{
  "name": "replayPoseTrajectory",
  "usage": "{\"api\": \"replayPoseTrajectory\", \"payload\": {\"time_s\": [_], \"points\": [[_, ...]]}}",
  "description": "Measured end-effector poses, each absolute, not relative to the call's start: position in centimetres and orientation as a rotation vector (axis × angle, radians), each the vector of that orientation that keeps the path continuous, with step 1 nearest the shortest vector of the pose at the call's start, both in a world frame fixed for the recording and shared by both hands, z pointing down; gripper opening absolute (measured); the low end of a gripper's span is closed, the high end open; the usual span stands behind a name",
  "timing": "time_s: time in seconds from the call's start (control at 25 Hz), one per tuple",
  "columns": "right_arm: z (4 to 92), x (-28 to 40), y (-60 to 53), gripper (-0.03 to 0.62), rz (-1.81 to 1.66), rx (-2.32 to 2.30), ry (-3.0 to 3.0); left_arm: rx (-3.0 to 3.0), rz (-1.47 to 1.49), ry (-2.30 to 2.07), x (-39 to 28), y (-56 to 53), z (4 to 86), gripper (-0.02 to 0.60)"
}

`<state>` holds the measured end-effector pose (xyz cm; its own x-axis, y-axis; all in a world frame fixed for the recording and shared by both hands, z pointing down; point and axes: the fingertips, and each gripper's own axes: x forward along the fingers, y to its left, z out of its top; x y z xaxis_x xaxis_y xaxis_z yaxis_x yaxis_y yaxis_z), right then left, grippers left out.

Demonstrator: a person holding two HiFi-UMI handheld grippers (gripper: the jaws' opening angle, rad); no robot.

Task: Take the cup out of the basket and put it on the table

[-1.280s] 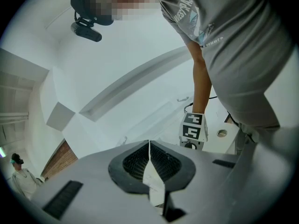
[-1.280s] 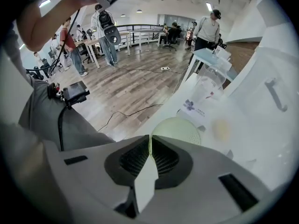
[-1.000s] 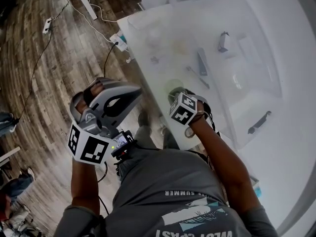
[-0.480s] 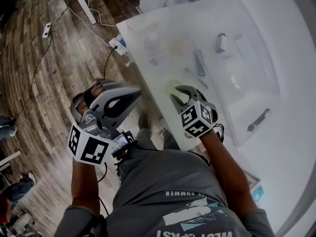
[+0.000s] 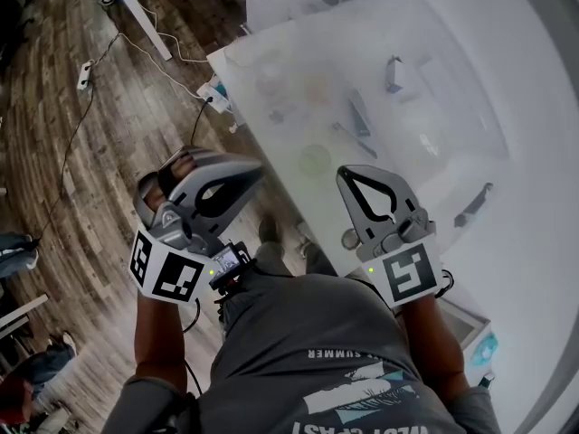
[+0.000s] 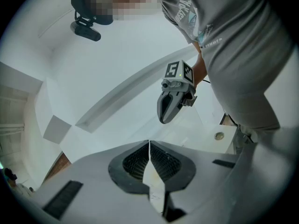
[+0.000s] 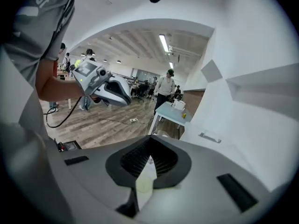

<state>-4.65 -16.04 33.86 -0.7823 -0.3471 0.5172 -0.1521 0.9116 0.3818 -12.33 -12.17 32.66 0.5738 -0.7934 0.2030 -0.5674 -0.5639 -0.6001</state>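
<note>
Right claw (image 5: pixel 349 175) has just closed, nothing between; left claw (image 5: pixel 251 170) pressed together, empty. Pale green cup (image 5: pixel 315 159) sits on desk (image 5: pixel 253 61), between both claws, nearer the right

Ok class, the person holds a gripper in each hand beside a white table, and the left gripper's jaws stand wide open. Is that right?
Not quite. The left gripper has its jaws shut, tips together with nothing between them, as the left gripper view shows. The rest holds: a gripper in each hand, beside the white table.
</note>
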Motion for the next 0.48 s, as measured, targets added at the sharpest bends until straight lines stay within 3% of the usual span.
{"api": "replayPoseTrajectory", "payload": {"time_s": [0.48], "points": [[27.8,1.1,-10.3,0.014,-0.314,0.546,-2.609,-2.278,-0.661,1.071,-8.6,-8.5,29.9,0.015]]}}
